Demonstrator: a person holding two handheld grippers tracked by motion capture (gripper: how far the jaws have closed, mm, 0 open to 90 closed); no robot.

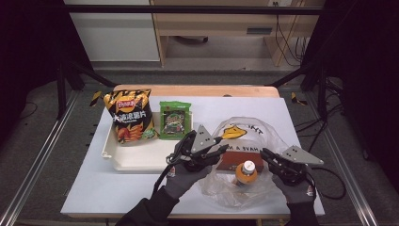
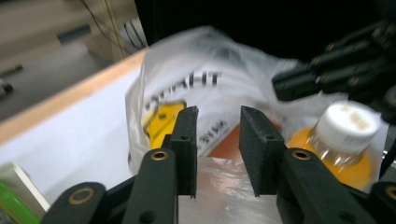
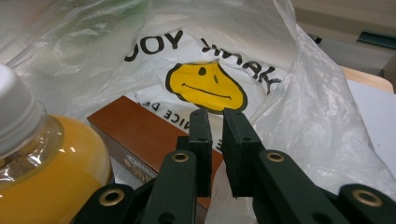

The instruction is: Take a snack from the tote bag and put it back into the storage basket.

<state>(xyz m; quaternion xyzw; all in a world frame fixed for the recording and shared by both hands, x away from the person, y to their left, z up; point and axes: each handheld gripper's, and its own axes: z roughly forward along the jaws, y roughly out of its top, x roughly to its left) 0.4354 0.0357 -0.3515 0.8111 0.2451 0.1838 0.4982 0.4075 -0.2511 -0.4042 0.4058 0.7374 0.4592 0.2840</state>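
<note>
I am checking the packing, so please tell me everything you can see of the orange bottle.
The bottle is clear plastic with orange drink and a white screw cap. It stands upright inside the open plastic bag, beside a brown box, near the table's front edge. It stands between the two grippers; neither touches it.

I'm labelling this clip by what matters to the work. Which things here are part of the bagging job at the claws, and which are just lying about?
In the job:
- plastic bag
- orange drink bottle, in the bag
- brown box, in the bag
- left claw and right claw, at the bag's edges

Lying about:
- chips bag on the white tray
- green packet
</note>
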